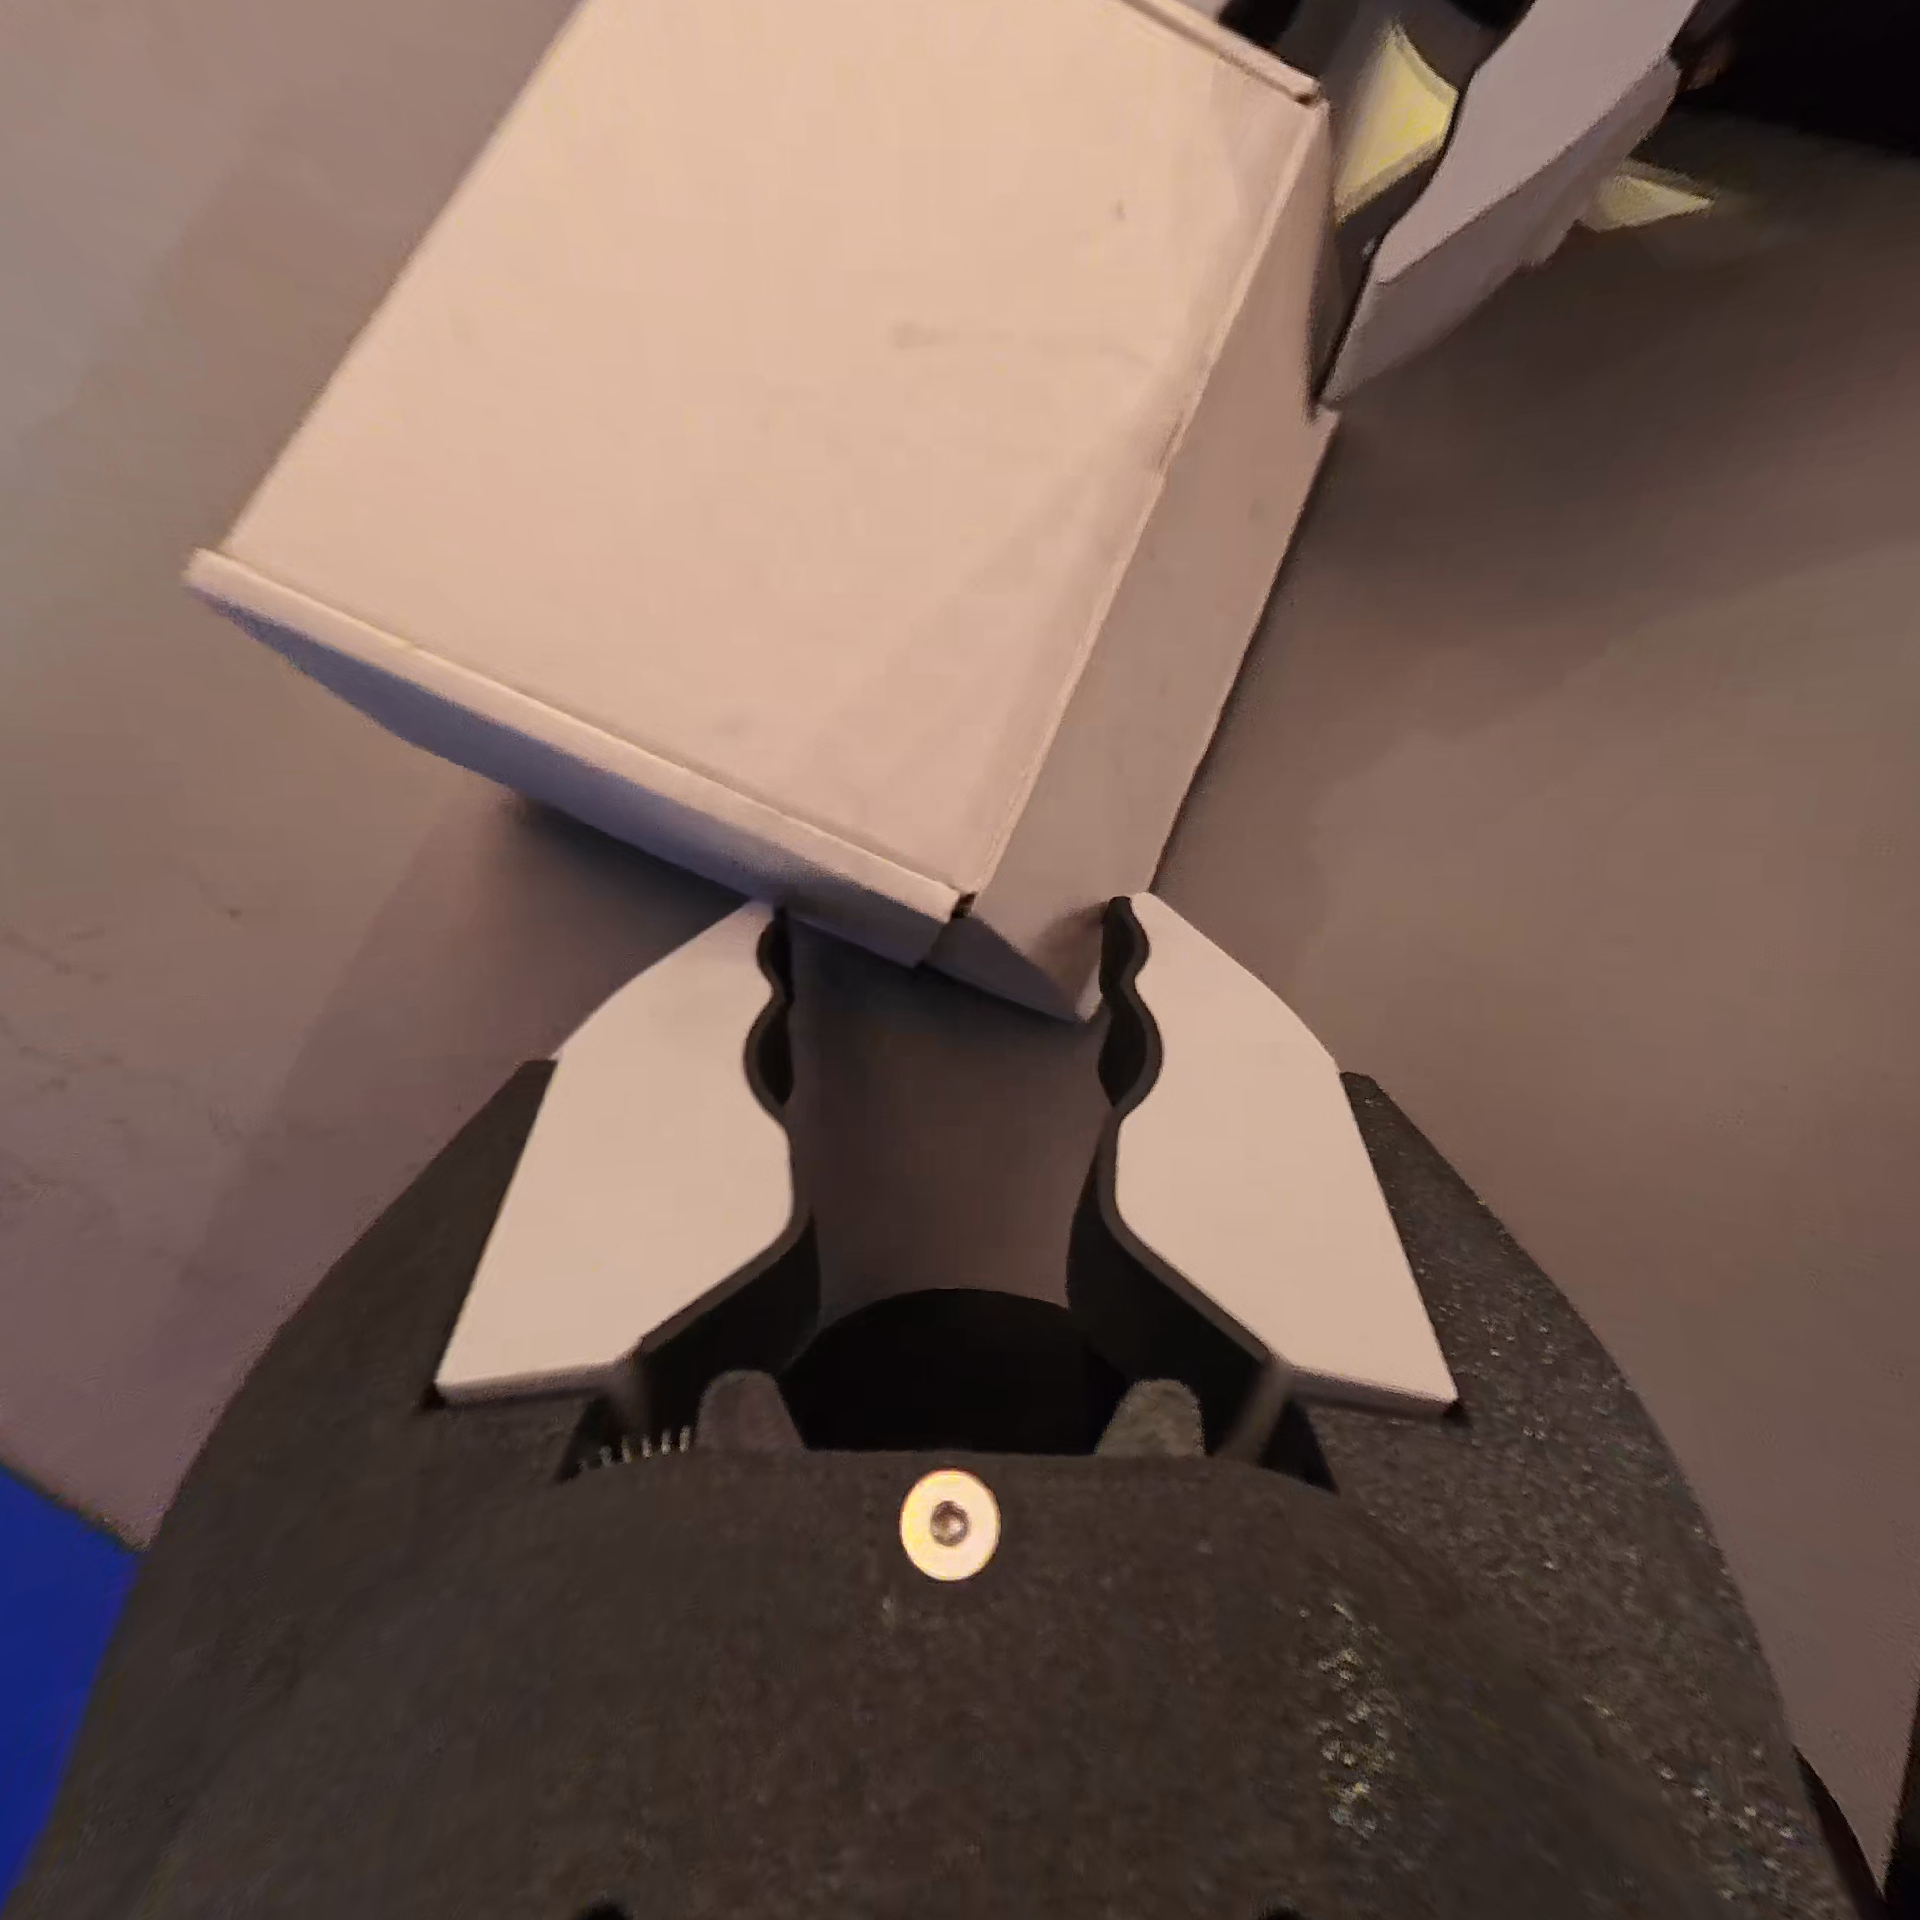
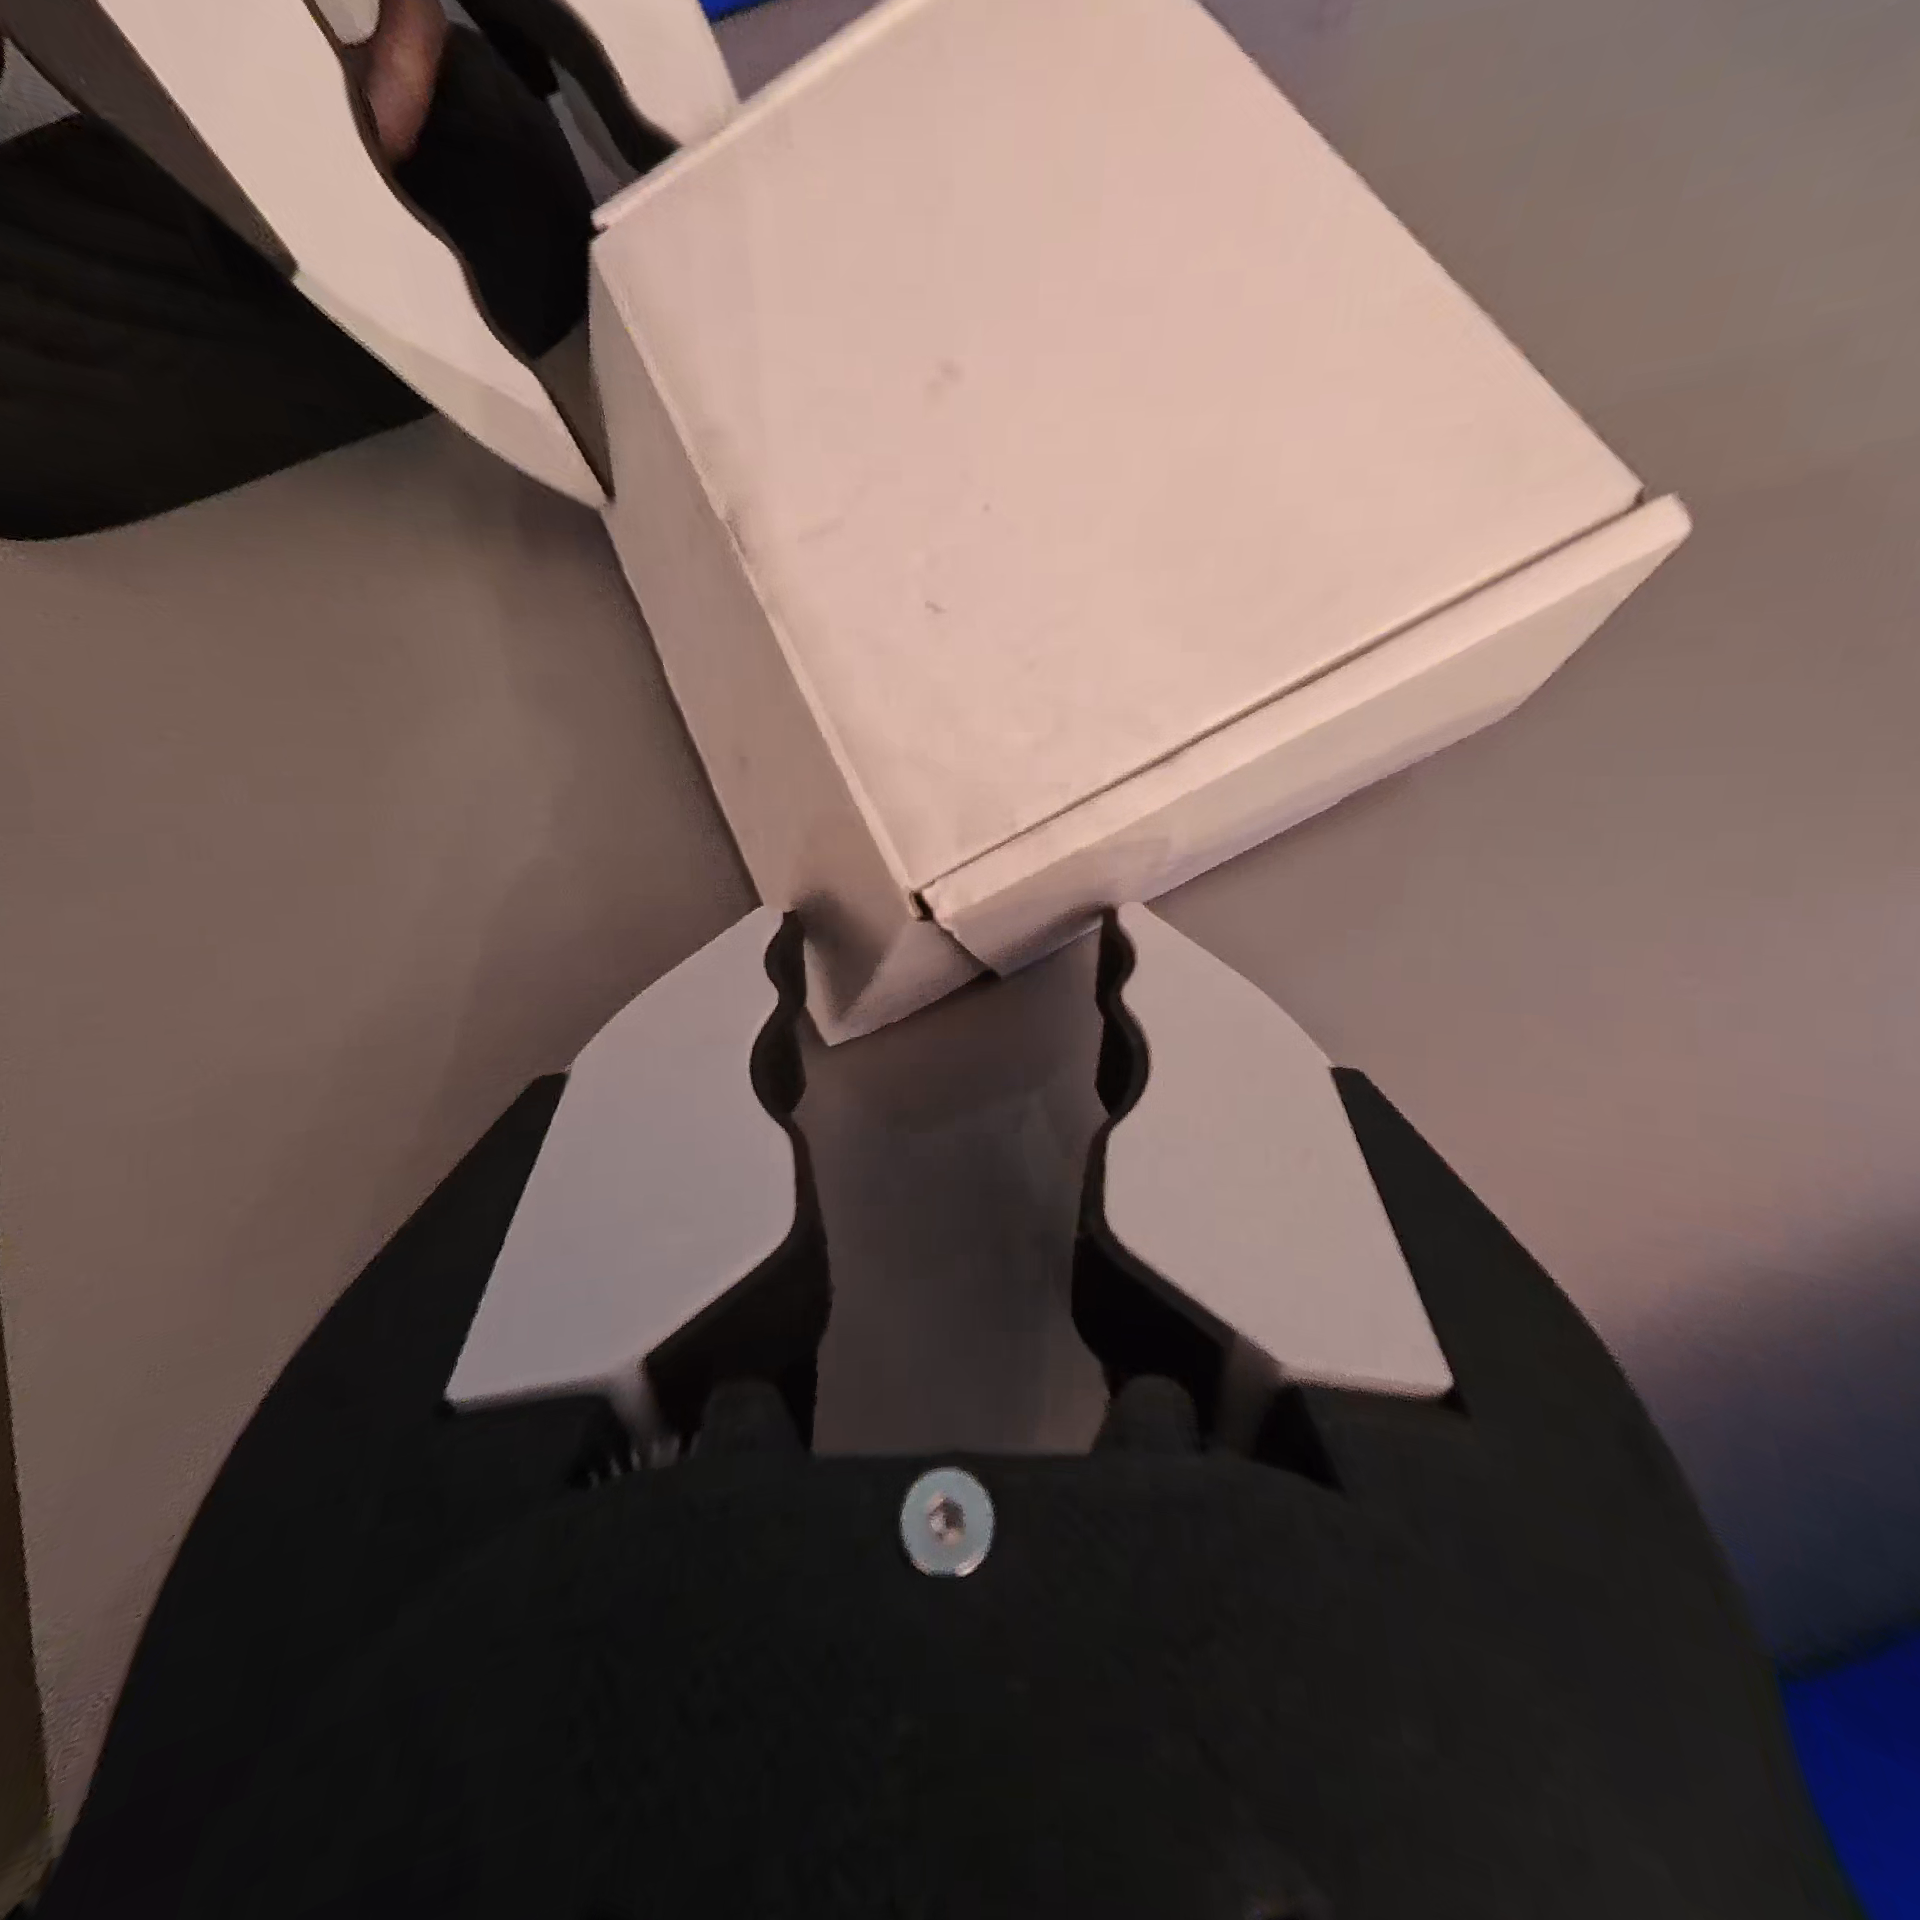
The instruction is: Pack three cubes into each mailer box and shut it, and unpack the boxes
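Note:
A closed white mailer box (image 1: 779, 416) fills the middle of both views and looks tilted over the grey table (image 1: 1558, 727). My left gripper (image 1: 940, 925) has one near corner of the box wedged between its fingers, which touch the two adjoining sides. My right gripper (image 2: 951, 925) holds the opposite corner of the same box (image 2: 1091, 416) the same way. Each gripper also shows at the far corner in the other's view: the right one (image 1: 1507, 187) and the left one (image 2: 416, 312). No cubes are visible; the inside of the box is hidden.
The grey table top (image 2: 312, 831) surrounds the box. A blue surface shows past the table edge in the left wrist view (image 1: 52, 1621) and the right wrist view (image 2: 1849, 1745). A dark shape (image 2: 104, 364) lies at the far left. My left gripper is the nearer one to the dark shape (image 2: 104, 364): about 12 cm, against 25 cm.

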The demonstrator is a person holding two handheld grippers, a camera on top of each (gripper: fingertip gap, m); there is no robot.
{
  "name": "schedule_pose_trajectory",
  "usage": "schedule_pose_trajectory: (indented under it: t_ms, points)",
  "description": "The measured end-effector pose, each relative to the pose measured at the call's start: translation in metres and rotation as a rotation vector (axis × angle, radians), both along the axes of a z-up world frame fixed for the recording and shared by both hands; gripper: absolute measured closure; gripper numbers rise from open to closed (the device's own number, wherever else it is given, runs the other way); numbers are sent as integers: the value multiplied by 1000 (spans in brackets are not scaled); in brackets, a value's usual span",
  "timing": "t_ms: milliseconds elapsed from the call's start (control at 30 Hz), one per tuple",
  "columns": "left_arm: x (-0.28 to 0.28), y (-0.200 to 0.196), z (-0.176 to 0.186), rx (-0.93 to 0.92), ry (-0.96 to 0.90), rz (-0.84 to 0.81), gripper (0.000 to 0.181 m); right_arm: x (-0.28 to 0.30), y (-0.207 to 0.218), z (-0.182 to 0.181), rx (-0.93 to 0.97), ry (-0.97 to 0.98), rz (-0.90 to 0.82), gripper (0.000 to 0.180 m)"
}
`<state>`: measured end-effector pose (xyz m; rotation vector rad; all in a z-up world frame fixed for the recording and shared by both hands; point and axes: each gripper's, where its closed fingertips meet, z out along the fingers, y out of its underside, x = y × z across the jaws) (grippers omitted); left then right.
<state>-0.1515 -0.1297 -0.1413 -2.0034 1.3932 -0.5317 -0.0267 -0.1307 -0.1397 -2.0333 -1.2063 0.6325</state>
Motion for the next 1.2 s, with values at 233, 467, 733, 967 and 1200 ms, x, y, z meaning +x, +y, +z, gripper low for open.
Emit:
schedule_pose_trajectory:
  t_ms: [233, 467, 733, 967, 1200]
  points:
    - [0, 6, -2, -18, 13, 17, 128, 0, 4, 0, -42, 26, -12, 130]
    - [-1, 14, -4, 0, 35, 68, 139, 1, 11, -3, -27, -30, -56, 140]
    - [-1, 24, -4, 25, 49, 104, 143, 2, 17, -4, 18, -60, -103, 145]
    - [-8, 16, 0, 56, 35, 14, 146, -1, 10, -4, -54, 49, -41, 146]
    - [-8, 22, -5, 100, 88, 31, 152, 0, 14, -4, 11, -30, -40, 150]
